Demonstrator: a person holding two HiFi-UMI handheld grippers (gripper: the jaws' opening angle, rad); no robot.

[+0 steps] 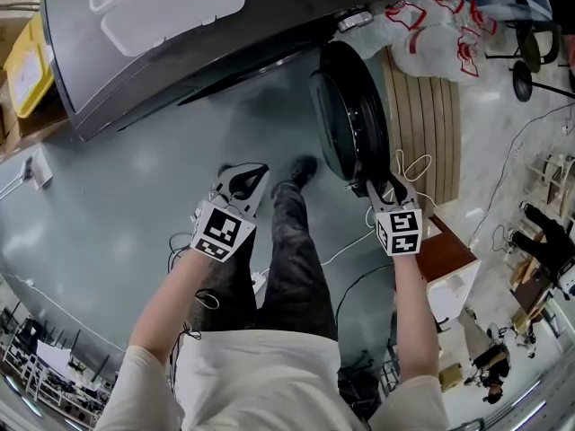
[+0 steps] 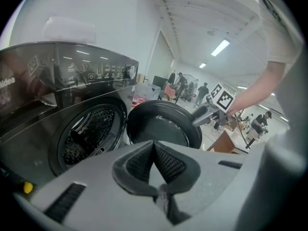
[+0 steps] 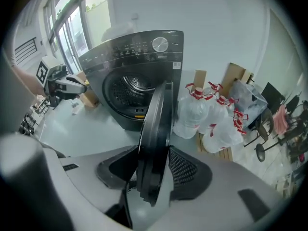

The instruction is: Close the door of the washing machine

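Well, one washing machine [image 1: 225,52] stood at twelve o'clock, its single door [image 1: 346,106] swung open at one o'clock.

I had two grippers out. My right gripper [image 1: 384,185] had its jaws closed on the door's outer rim, and my left gripper [image 1: 244,180], at nine o'clock from it, had its jaws pinched together on nothing. One white tray [image 1: 171,7] lay on the machine's top. About three white bags [image 1: 431,25] with red ties and one slatted wooden panel [image 1: 422,124] stood at two o'clock. The glossy grey-blue floor [image 1: 108,214] ran underneath, in a bright hall with ceiling strip lights.
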